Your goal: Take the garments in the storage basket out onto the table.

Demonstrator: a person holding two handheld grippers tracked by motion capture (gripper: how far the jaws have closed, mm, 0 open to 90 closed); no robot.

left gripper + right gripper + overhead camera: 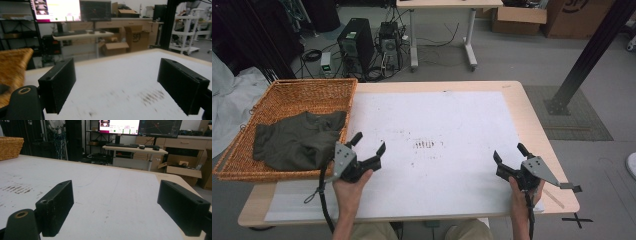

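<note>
Hovering low over the desk (512,107), both grippers have fingers spread wide with nothing between them: left gripper (368,146) at the near left, just right of the wicker basket (287,92), right gripper (507,152) at the near right. Nearest thing is the dark olive garment (297,140), likely a T-shirt, lying crumpled in the near half of the basket. It should handle soft, light and floppy, not fragile; it will drape and bunch, so best to pinch a raised fold or edge near the basket's right side. Garment's exact type and any collar or sleeves are hard to make out. In the left gripper view the basket is blurred and cut off at the left; smudge marks (426,145) sit mid-desk.
</note>
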